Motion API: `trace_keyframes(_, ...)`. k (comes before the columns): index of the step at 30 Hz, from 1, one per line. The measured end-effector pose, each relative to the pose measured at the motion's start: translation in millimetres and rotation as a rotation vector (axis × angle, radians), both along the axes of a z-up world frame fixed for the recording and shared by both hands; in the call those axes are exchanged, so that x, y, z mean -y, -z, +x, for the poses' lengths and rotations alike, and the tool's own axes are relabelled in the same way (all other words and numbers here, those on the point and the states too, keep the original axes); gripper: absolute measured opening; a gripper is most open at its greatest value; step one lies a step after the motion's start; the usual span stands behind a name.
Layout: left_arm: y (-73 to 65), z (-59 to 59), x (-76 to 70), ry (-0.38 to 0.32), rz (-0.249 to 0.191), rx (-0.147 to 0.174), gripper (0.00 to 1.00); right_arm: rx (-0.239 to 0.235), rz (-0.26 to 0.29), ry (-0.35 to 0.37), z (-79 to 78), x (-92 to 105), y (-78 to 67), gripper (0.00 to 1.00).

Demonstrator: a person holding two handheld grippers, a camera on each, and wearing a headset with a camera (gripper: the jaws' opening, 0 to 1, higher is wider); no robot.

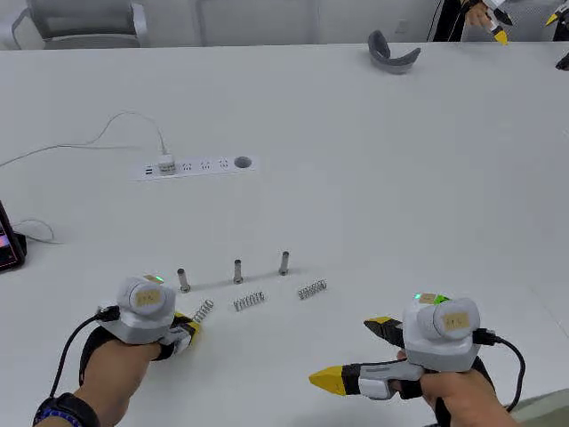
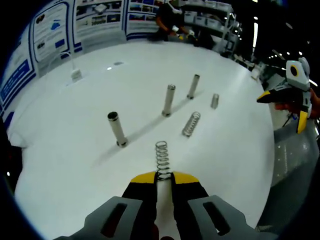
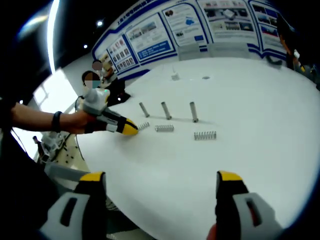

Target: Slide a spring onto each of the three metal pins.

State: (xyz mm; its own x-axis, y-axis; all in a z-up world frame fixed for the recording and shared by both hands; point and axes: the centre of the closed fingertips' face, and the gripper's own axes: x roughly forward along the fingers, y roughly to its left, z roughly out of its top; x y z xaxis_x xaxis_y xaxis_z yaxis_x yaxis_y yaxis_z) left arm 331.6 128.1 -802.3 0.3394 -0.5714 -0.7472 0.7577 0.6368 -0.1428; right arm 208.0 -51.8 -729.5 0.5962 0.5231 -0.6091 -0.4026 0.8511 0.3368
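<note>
Pins (image 1: 237, 270) all bare, so zero of three done. Your left gripper (image 2: 159, 175) is pinched on one spring (image 2: 161, 156) near the left pin (image 2: 116, 129); right gripper (image 3: 160, 176) hangs wide open, empty.

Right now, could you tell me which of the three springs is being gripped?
The leftmost spring, pinched by the left gripper; the other two lie free.

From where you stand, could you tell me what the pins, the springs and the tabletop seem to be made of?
Pins: metal, probably steel; dull grey with a bright streak down each. Springs: thin shiny wire coils, likely steel. Tabletop: smooth white, faintly glossy, perhaps laminate; the look leaves that open.
</note>
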Motion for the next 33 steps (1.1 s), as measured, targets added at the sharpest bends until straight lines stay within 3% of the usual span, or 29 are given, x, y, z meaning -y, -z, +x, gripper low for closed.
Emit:
trace_keyframes(18,-14.0,-19.0,-11.0,-0.035,-0.033,-0.025,0.10,0.000,0.018,0.005,-1.8,-5.5,0.9,0.92)
trace_keyframes(26,-1.4,-23.4,-23.8,0.003,0.053,0.000,0.11,-0.002,0.019,-0.003,-2.0,-8.4,1.5,0.92)
trace_keyframes(33,1.0,-22.9,-25.1,0.004,0.077,0.008,0.12,-0.001,0.018,0.001,-1.7,-5.9,0.6,0.92)
